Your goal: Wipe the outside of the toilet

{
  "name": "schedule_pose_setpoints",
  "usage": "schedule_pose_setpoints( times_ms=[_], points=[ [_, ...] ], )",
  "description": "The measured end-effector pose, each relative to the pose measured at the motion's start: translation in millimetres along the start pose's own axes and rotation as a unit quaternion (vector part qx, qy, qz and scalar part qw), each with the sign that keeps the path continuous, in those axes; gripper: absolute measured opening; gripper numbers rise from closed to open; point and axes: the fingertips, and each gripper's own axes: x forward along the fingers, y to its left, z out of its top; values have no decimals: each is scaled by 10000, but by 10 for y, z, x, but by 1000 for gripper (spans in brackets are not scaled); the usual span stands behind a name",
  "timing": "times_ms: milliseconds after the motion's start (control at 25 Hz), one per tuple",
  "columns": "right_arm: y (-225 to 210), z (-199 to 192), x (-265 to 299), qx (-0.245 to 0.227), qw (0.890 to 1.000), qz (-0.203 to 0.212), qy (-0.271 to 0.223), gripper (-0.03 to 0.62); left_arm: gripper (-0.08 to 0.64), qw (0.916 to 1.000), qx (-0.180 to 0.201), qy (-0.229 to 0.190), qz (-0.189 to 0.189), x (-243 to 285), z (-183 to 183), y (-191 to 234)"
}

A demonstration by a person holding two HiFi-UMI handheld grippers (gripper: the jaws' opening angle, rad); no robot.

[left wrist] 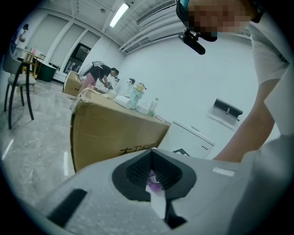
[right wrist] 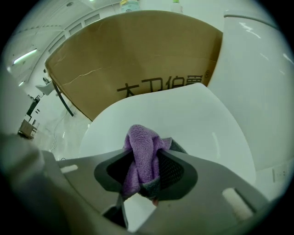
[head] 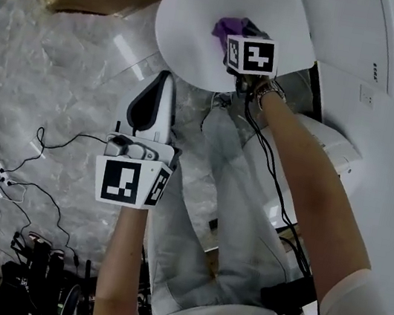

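Right gripper (head: 238,28), fingers pinching the purple cloth (right wrist: 142,147), poised over the closed toilet lid (head: 199,17). Left gripper (head: 153,104) hangs aside, fingers pressed together, empty. Wiping appears confined to the lid; the remaining exterior seems still to do.

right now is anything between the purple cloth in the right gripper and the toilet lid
Nothing visible does. The purple fluffy cloth, clamped in the right gripper's jaws, faces the white toilet lid directly. The brown cardboard box stands beyond the lid.
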Motion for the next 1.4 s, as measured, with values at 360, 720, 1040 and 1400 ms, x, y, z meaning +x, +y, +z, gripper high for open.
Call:
schedule_pose_setpoints(
  times_ms=[360,720,1040,1400],
  points=[
    [943,-144,74,-247,9992,283,162,152,6,9997,-47,-133,196,-455,120,550],
    [1502,-306,83,-489,9955,772,258,153,6,9996,45,-115,249,-508,173,636],
    [1487,-422,-104,-784,9825,1599,545,155,6,9997,93,-58,198,-64,146,109],
    [-447,-422,-455,-902,9938,636,135,156,6,9997,23,-5,-259,723,25,-1118]
  ],
)
